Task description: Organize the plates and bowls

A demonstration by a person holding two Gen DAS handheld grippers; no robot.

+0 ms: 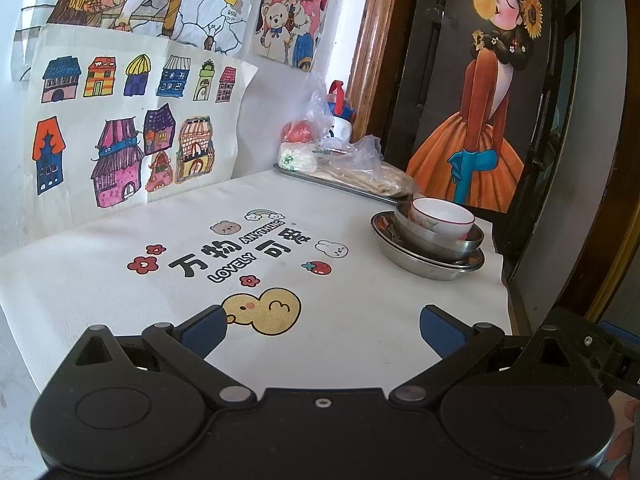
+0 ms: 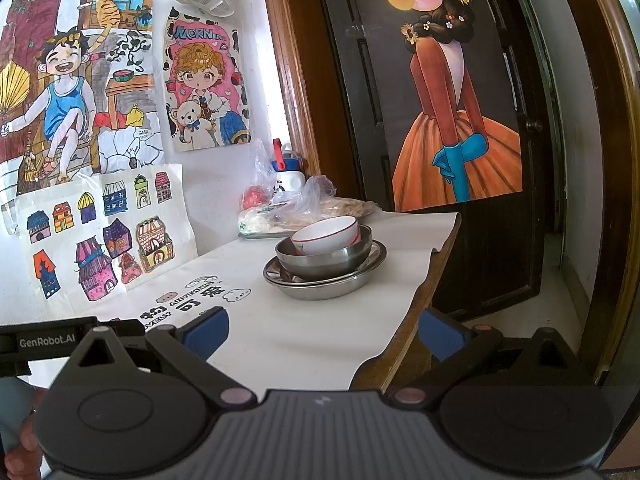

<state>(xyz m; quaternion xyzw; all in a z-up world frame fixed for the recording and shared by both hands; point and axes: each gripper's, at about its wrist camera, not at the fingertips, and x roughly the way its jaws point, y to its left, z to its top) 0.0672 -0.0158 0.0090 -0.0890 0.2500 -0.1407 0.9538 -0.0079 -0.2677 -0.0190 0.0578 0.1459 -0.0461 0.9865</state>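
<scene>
A white ceramic bowl (image 1: 444, 216) with a red rim sits tilted inside a steel bowl (image 1: 440, 240), which sits on stacked steel plates (image 1: 424, 264) near the table's right edge. The same stack shows in the right wrist view: white bowl (image 2: 328, 234), steel bowl (image 2: 324, 258), plates (image 2: 324, 282). My left gripper (image 1: 324, 326) is open and empty, low over the tablecloth, well short of the stack. My right gripper (image 2: 324, 328) is open and empty, near the table's front right edge, short of the stack.
A white printed tablecloth (image 1: 248, 248) covers the table. A metal tray (image 1: 332, 184) with bagged food and a bottle (image 1: 340, 116) stands at the back by the wall. Drawings hang on the wall. A dark door with a poster (image 2: 452, 92) stands right of the table.
</scene>
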